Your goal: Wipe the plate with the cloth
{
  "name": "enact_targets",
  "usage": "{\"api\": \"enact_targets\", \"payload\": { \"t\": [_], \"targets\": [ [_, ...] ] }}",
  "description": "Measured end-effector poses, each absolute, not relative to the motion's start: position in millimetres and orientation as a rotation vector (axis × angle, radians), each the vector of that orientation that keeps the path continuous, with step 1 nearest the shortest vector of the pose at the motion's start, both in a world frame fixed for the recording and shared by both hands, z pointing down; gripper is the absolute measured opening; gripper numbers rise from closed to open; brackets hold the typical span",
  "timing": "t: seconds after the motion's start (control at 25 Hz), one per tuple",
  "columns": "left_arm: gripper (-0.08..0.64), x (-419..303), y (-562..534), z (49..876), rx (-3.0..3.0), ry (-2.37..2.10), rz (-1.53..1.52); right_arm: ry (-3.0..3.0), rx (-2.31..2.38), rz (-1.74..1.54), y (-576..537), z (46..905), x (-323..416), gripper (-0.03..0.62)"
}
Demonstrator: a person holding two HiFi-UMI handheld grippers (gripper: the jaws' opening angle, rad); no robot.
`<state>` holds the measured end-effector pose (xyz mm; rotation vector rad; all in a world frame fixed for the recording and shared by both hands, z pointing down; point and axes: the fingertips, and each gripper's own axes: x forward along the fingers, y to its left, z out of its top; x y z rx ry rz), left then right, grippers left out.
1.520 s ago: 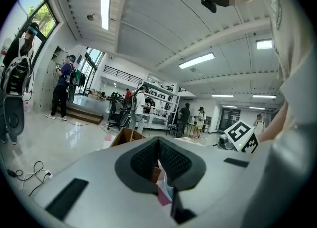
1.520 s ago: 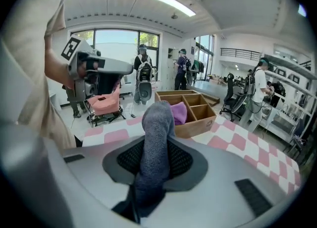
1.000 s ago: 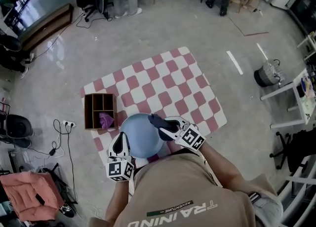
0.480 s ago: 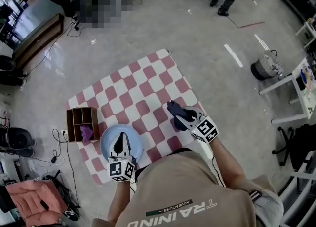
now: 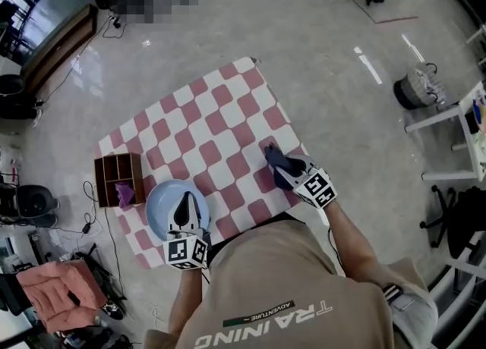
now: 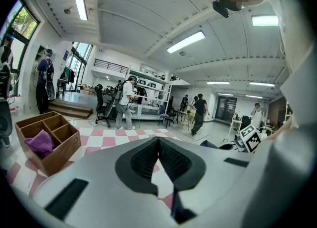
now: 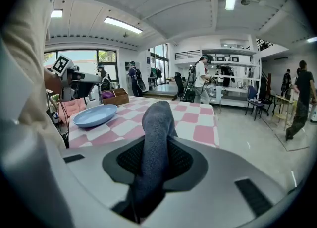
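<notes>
The plate, pale blue, lies on the pink-checked surface near its front left corner, just beside a wooden box. The left claw hangs above it, pressed together and empty. The right claw, well apart from the plate, pinches the dark grey cloth.

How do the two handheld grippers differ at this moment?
The right gripper's fingers clamp a dark grey cloth; the left gripper's fingers meet at the tips with nothing between them. The left gripper is over the light blue plate near the wooden box; the right gripper is over the checkered tablecloth's opposite edge, well away from the plate. Both carry a marker cube and point out over the tablecloth.
</notes>
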<state>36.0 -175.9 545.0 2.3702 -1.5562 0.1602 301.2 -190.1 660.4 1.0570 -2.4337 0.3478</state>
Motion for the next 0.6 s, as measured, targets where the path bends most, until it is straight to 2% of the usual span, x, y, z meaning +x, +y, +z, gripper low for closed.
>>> {"api": "enact_targets", "payload": {
  "t": [0.24, 0.32, 0.44, 0.6],
  "targets": [
    [0.011, 37, -175, 545, 2.341, -1.579, 0.128, -2.340, 1.007, 0.390, -186, 706, 303, 0.124],
    [0.011, 34, -171, 546, 2.340, -1.584, 0.117, -2.309, 0.991, 0.413, -185, 715, 301, 0.154],
    [0.011, 24, -167, 546, 2.344, -1.593, 0.099, -2.299, 1.006, 0.427, -182, 710, 297, 0.190],
    [0.011, 10, -158, 543, 2.326, -1.614, 0.057, -2.307, 1.072, 0.363, -180, 681, 299, 0.195]
  ]
}}
